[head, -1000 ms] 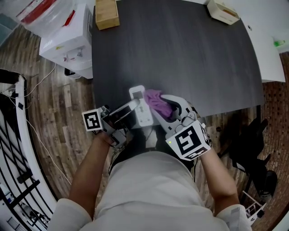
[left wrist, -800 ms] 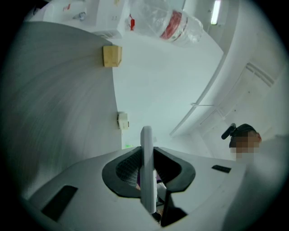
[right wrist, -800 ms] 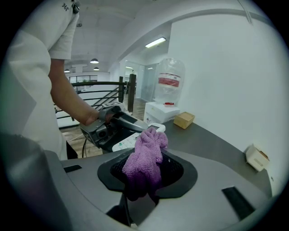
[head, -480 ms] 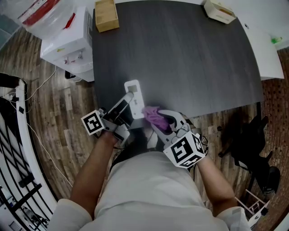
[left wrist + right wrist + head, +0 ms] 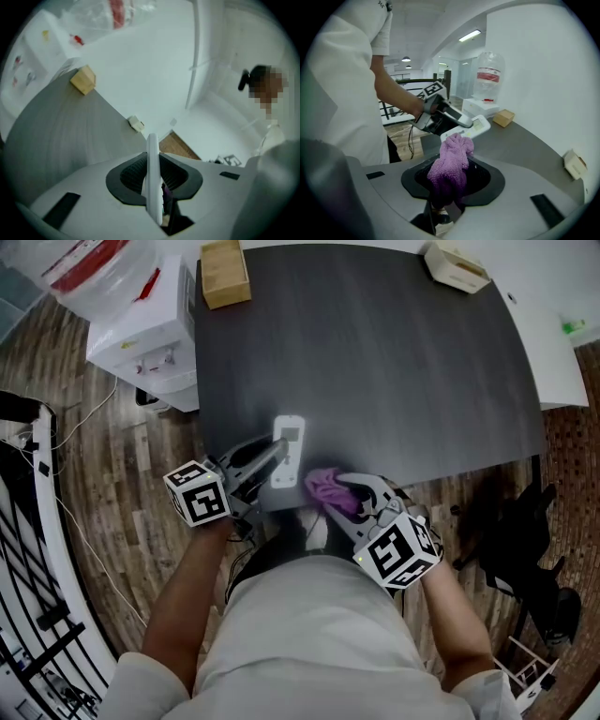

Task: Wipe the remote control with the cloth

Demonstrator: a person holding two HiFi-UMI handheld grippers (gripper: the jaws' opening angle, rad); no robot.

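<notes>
Where the wooden floor (image 5: 122,474) meets the desk's left edge, a white water dispenser (image 5: 141,329) is noted. A small wooden box (image 5: 223,273) sits just to its right, on the far left corner of the dark desk (image 5: 394,362).

Nearer the camera, the left tongs (image 5: 267,457) are clenched on the remote control (image 5: 288,448). In the left gripper view the white remote is seen edge-on, pinched between the two dark pads (image 5: 132,176). The remote is held over the desk's near edge, its face with a small screen turned upward and its long axis pointing away across the desk.

Just right of its near end, a purple cloth (image 5: 327,488) is bunched in the right tongs (image 5: 339,495), which are closed on it. A loose tuft sticks out past the tips toward the remote. Whether cloth and remote touch cannot be settled.

At the desk's far right corner a cream box (image 5: 457,265) is recorded, well apart from both tongs.
</notes>
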